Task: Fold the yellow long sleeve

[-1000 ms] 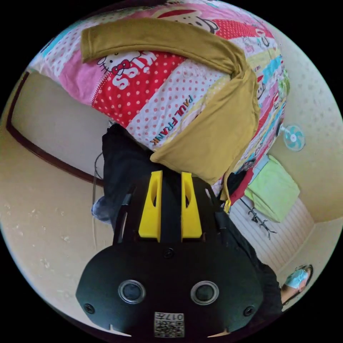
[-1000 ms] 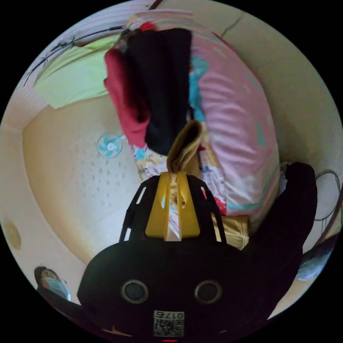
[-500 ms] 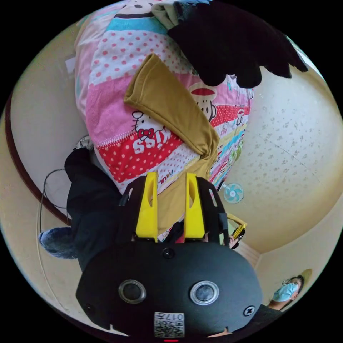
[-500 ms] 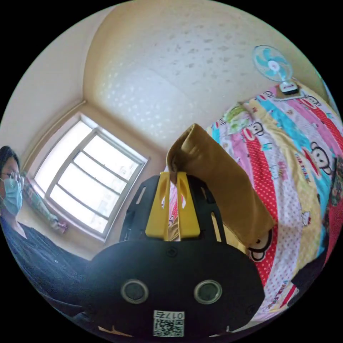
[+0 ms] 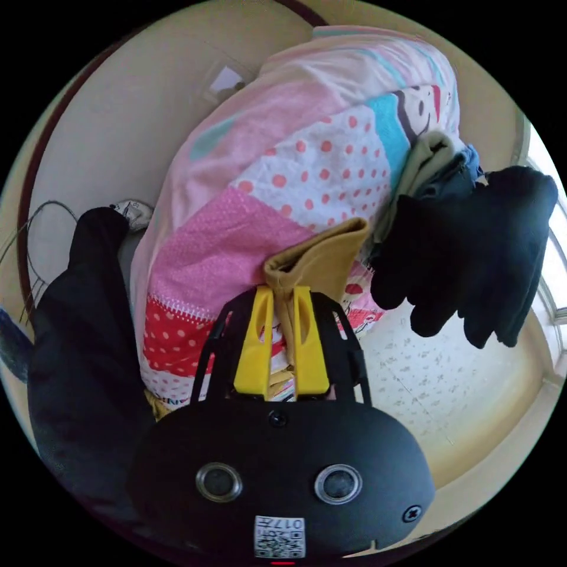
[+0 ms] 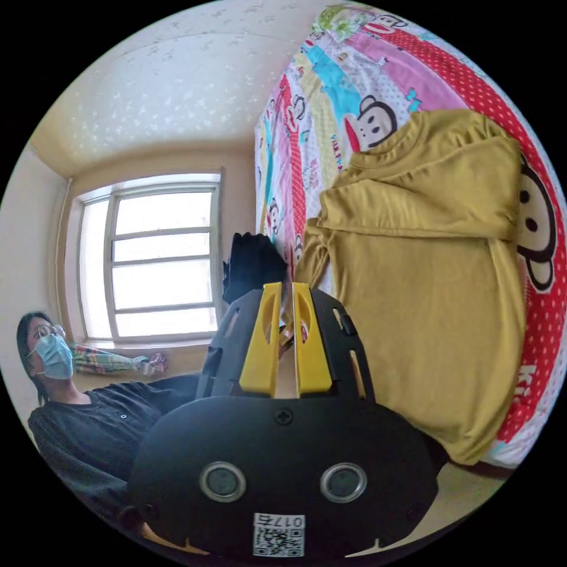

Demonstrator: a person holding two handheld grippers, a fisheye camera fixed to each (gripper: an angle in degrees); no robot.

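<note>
The yellow long sleeve shirt lies flat on the cartoon-print bed sheet, with one sleeve folded across its chest. My right gripper sits at the shirt's edge, jaws shut on a thin bit of the yellow fabric. In the left gripper view, a yellow sleeve cuff stands up from the sheet. My left gripper has both jaws pressed on the fabric just below that cuff.
A black garment and a small pile of folded clothes lie on the bed beside the cuff. A person in dark clothes sits below a window. A dark-clothed limb is at the left.
Both cameras have swung a long way. The left jaws, open half a second ago, have shut on the sleeve near its cuff. The right gripper stays shut on yellow fabric.
</note>
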